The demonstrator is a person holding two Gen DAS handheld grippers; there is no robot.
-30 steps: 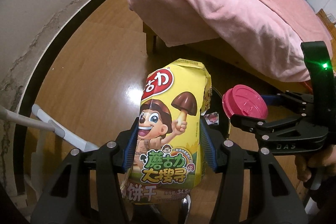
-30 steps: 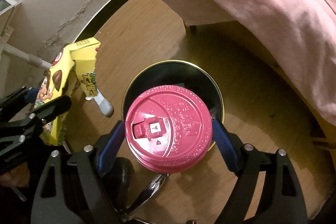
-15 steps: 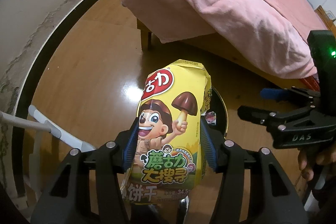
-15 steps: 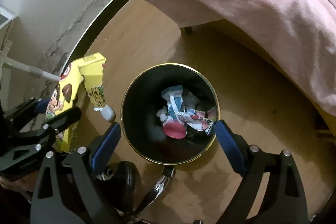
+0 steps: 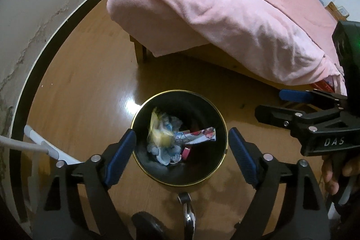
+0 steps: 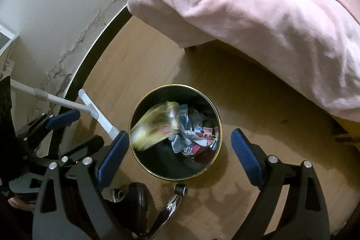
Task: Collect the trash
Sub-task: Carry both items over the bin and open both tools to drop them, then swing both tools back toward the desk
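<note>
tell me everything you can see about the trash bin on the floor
The trash bin is a round, upright can, black inside and out, with a thin gold rim; it looks like metal. It stands on the wooden floor near the corner of the bed. Inside lie crumpled wrappers, something pink, and a blurred yellow snack bag. Both grippers, jaws open, are above it, not touching.

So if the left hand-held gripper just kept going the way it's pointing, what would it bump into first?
Probably the yellow snack bag blurred inside the black trash bin; the left hand-held gripper, jaws open, points into the bin's mouth. Depth is hard to judge.
</note>
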